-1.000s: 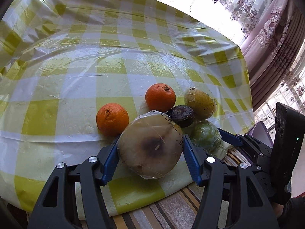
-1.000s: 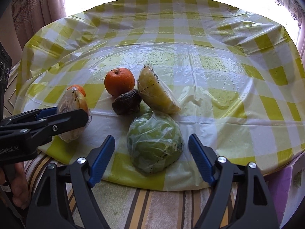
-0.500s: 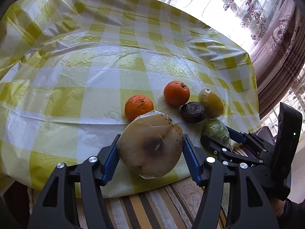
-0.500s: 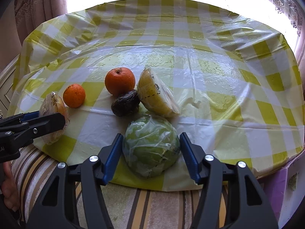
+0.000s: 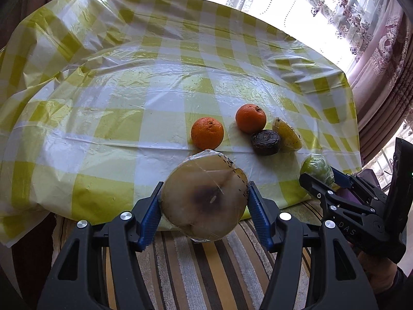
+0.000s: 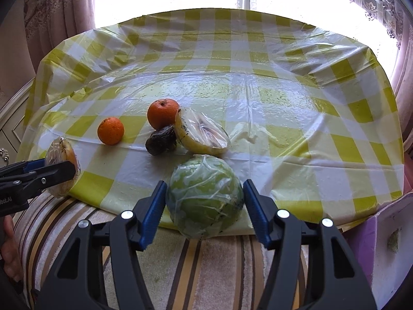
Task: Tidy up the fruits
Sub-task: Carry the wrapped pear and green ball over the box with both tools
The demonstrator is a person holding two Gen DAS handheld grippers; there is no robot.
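Plastic-wrapped fruit is filling both grippers. Left gripper (image 5: pixel 204 204) jaws are clenching a cut half (image 5: pixel 204 199). Right gripper (image 6: pixel 204 201) jaws are clenching a green fruit (image 6: pixel 205 196).

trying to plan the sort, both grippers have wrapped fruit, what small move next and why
Probably carry both a little farther over the tablecloth: the left gripper clamps the wrapped cut half, the right gripper the wrapped green fruit, both near the table's front edge.
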